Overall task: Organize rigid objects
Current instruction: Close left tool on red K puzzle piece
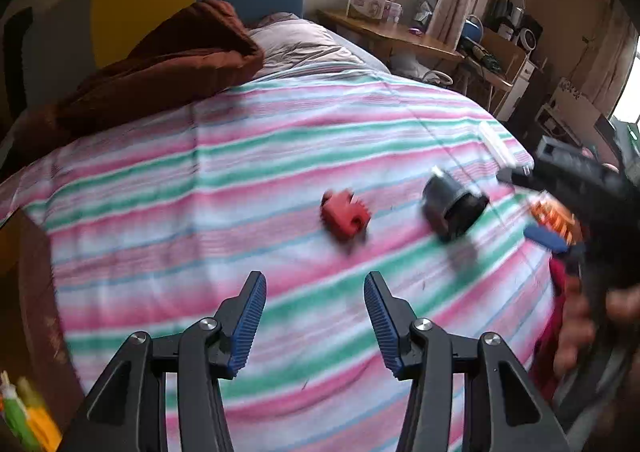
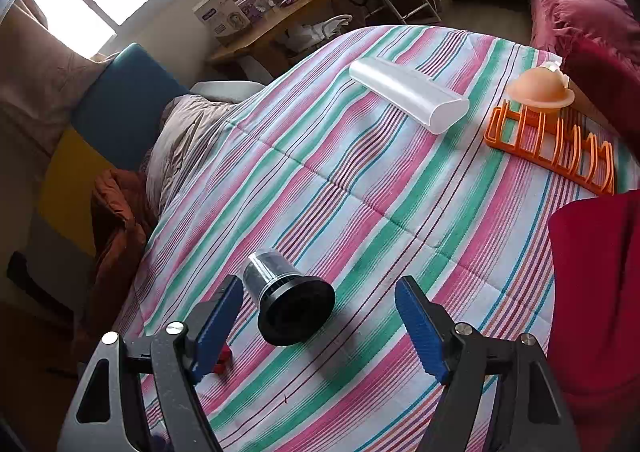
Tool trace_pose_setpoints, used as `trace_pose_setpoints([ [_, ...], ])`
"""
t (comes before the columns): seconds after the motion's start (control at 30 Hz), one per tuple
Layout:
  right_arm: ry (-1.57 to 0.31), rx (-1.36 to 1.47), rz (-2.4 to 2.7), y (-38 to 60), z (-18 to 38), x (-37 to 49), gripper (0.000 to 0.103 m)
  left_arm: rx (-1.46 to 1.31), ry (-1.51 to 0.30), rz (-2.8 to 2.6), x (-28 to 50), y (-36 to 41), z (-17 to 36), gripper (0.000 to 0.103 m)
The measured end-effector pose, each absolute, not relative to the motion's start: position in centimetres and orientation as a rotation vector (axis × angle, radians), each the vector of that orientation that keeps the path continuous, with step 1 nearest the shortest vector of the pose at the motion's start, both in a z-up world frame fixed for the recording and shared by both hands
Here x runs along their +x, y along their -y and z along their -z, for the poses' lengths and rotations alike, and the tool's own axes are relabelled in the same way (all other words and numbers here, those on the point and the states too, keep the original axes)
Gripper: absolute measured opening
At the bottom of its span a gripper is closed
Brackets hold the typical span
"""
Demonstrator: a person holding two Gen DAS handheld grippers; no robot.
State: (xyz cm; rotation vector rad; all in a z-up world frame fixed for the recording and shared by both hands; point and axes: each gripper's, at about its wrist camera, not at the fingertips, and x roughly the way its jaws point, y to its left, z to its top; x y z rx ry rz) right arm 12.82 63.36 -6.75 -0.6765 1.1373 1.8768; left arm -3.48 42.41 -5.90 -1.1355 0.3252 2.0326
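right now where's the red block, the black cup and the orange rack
red block point(image 1: 345, 216), left wrist view, on its top face
black cup point(image 2: 294, 310), right wrist view, on its dark rim
orange rack point(image 2: 554, 149), right wrist view, on a middle divider
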Motion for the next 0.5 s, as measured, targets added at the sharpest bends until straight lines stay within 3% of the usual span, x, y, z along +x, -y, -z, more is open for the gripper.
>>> trace_pose_setpoints([
  [0.37,-1.165,-0.658,-1.886,-63.3,6.7,12.9,0.079,-1.254,-0.261,-2.016,-7.3,-49.7,8.4,0.052],
  [0.5,-1.163,-0.655,-1.889,-63.3,6.7,12.8,0.08,-1.333,-0.323,-2.004,-8.2,-51.5,10.6,0.051],
])
